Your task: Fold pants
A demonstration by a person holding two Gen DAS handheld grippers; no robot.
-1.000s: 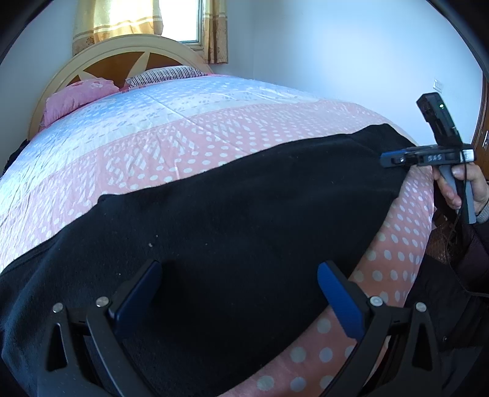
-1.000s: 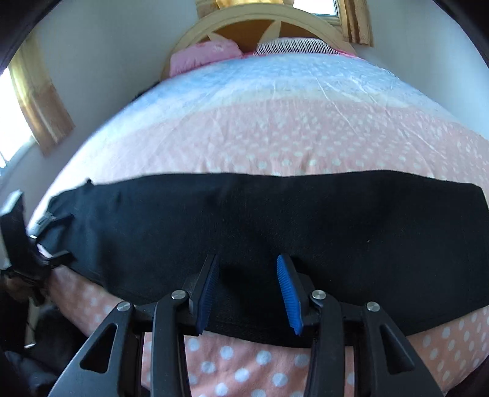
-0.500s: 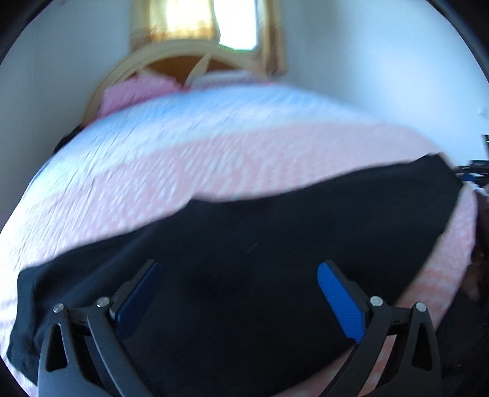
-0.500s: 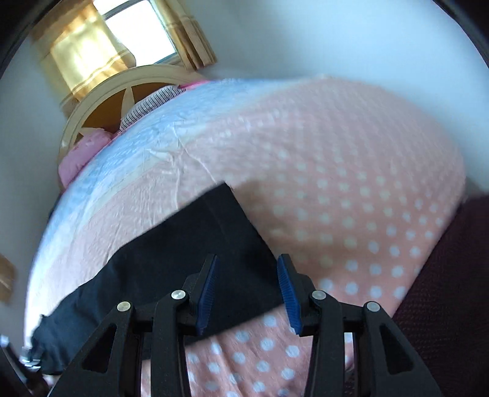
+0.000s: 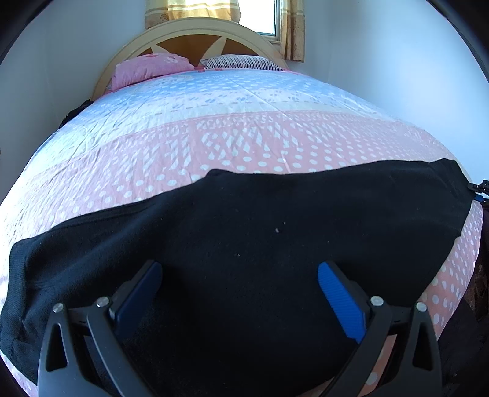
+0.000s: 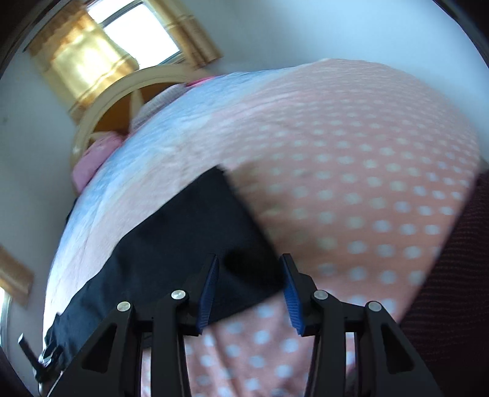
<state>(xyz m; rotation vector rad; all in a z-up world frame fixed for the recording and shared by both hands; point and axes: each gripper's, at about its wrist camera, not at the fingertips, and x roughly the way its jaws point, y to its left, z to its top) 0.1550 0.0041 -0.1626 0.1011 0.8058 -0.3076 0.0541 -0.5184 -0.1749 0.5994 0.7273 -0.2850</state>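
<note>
Left gripper [image 5: 240, 297]: jaws spread wide, gripping nothing; blue pads [image 5: 342, 304] poised over the middle of the black cloth, contact with it not clear.
Right gripper [image 6: 249, 288]: jaws parted, nothing clamped; fingers straddling the near corner of the cloth's end, above or just at its edge; contact unclear through motion blur. Also glimpsed as a small dark tip at the far right edge of the left wrist view [image 5: 480, 191], just beside the cloth's end.
Pants [image 5: 244, 244]: black, laid flat in a long band across the near end of the bed, running from the left edge to the right edge of the mattress; straight short end under the right gripper [image 6: 195, 244].
Bedspread [image 5: 232, 137]: pink with white dots beneath and beyond the pants, pale blue and white farther back; lightly creased.
Pillows: pink one [image 5: 149, 68] on the left, striped one [image 5: 240, 62] just beside it on the right, both against the headboard.
Headboard [image 5: 189, 33]: arched, cream frame with brown panels.
Window and curtains [image 5: 226, 12]: behind the headboard, golden drapes, bright daylight.
Walls [image 5: 382, 52]: plain white on both sides.
Right wrist view: heavily blurred; a dark maroon surface [image 6: 452, 281] at the lower right past the bed's edge, not identifiable.
</note>
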